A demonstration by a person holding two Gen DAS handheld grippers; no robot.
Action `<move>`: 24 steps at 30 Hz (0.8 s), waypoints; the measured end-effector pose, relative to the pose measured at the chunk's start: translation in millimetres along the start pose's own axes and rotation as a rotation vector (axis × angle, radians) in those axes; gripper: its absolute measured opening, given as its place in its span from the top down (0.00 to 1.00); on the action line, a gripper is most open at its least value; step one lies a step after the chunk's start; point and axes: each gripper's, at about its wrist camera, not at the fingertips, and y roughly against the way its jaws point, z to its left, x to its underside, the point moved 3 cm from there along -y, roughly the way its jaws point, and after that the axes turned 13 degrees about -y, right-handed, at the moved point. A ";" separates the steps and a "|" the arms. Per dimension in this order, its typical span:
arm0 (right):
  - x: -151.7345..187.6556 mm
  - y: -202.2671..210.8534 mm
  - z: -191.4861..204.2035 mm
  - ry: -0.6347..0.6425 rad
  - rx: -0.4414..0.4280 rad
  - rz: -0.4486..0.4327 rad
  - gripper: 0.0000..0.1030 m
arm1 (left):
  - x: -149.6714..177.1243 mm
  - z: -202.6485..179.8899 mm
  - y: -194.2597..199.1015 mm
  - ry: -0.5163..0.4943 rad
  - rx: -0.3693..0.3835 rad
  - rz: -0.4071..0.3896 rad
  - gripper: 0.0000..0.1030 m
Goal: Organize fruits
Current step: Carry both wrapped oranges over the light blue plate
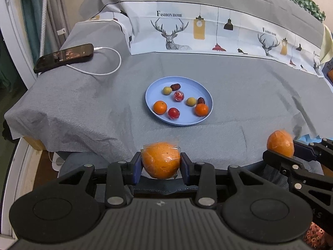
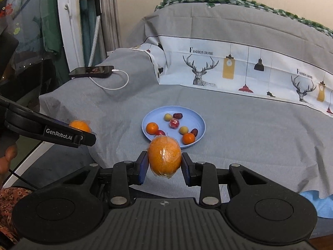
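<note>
Two tools each clamped a wrapped orange: the left tool (image 1: 160,163) held one orange (image 1: 160,160), the right tool (image 2: 164,162) another (image 2: 164,156). Both hung at 6 o'clock of the plate (image 1: 199,118) on the bed (image 1: 83,104).

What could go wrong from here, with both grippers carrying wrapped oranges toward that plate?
1. The blue plate already holds eight small fruits; a big orange set down could knock them rolling.
2. The left gripper and right gripper pinch each film-wrapped orange only at its sides; the film may slip.
3. Both grippers sit close together; converging on the plate may make them collide.
</note>
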 end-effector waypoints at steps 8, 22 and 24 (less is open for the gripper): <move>-2.1 -15.1 -2.1 -0.005 0.011 0.028 0.66 | -8.6 -0.6 -16.2 -0.017 0.006 0.032 0.60; -14.0 -56.7 -11.4 -0.042 0.038 0.074 0.66 | -42.1 4.0 -53.0 -0.031 0.007 0.067 0.60; -15.9 -64.8 -12.0 -0.043 0.038 0.081 0.66 | -48.5 5.8 -60.7 -0.034 0.005 0.072 0.60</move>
